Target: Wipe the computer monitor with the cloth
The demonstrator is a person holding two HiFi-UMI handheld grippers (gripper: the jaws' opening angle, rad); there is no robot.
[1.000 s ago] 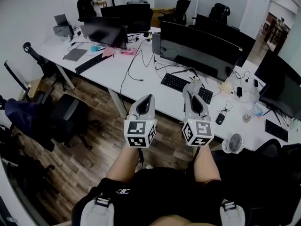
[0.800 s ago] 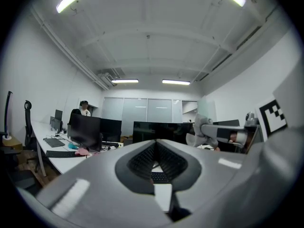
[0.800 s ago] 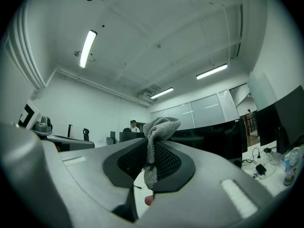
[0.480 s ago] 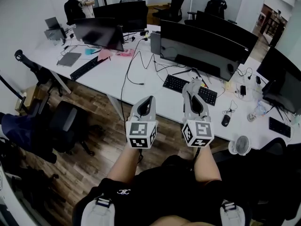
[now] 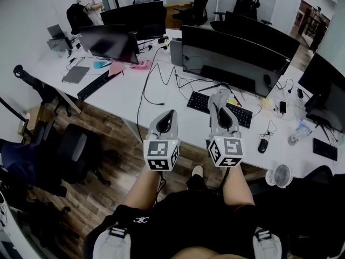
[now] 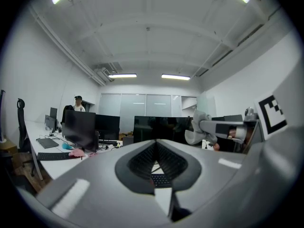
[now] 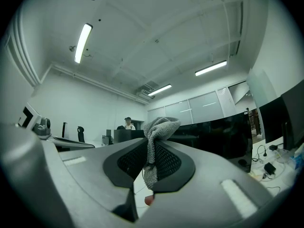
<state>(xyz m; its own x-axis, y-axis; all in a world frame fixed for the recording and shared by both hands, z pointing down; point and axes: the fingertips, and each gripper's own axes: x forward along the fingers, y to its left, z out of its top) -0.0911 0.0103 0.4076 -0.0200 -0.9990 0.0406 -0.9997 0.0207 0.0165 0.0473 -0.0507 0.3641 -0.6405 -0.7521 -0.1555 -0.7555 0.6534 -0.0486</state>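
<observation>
Pinching the cloth (image 7: 153,141), the right gripper (image 5: 219,97) held it ready for the monitor (image 5: 232,50). Left gripper (image 5: 171,114) was clenched, empty.

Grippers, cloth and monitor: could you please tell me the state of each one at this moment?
monitor: screen dark, not yet touched.
cloth: pinched, bunched above the jaw tips, off the monitor.
right gripper: shut on the cloth.
left gripper: jaws together, empty.

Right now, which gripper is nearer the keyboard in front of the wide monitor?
Right. In the head view the right gripper overlaps the keyboard; the left gripper sits off to its left.
</observation>
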